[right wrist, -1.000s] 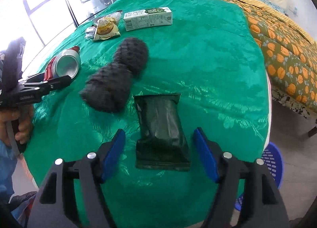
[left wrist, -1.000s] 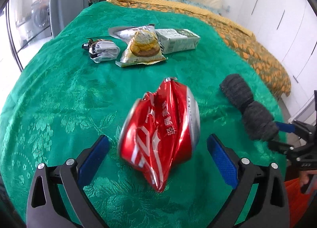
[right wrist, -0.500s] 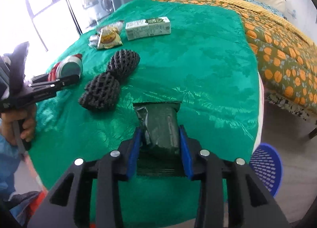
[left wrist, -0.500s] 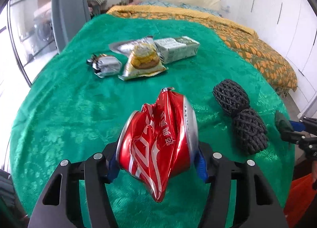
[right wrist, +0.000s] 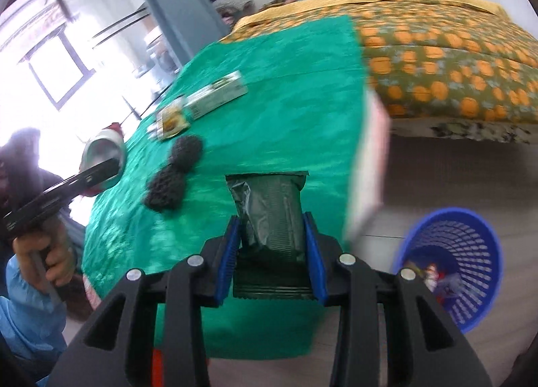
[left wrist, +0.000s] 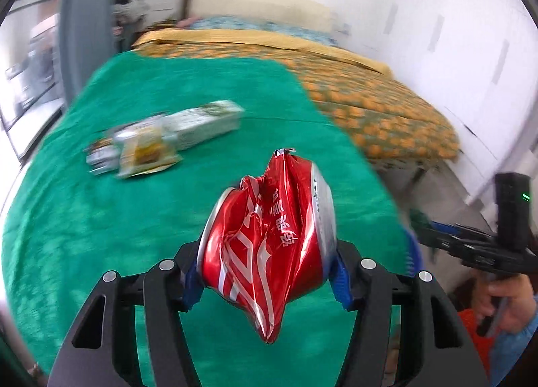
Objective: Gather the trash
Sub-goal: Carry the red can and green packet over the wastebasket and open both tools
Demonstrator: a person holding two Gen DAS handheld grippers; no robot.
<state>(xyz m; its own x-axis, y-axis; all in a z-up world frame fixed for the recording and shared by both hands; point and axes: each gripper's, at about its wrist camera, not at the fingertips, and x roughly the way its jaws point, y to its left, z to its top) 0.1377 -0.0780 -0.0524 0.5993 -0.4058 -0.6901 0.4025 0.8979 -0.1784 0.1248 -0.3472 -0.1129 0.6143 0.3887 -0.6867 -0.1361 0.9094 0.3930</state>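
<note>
A: Both pieces have come up off the green cloth [right wrist: 269, 111] since the earlier frames. Left gripper [left wrist: 269, 272] went from wide jaws around the crushed red can [left wrist: 269, 239] to a clamp on it; right gripper [right wrist: 272, 245] likewise shut on the dark green wrapper [right wrist: 272, 215]. Background is smeared now, so both hands look to be on the move.

B: Grip state, each side?

A: Left: jaws about half open, blue pads pressed on the can's two flanks, can hanging clear of the cloth. Right: jaws nearly closed, pads squeezing the flat wrapper, its top edge sticking out ahead of the fingers.

B: Progress?

A: Blue basket [right wrist: 450, 262] stands on the floor beyond the cloth's near corner, already with some scraps inside. Neither held piece is in it yet. My reading: lift done, carry under way, drop pending.

B: Left on the cloth?

A: Black mesh bundle [right wrist: 173, 173] near the cloth's left edge, and farther up the cloth a white carton [right wrist: 218, 94] with a yellow snack packet [right wrist: 171, 121] beside it. A small silvery wrapper next to that packet is too blurred to identify
</note>
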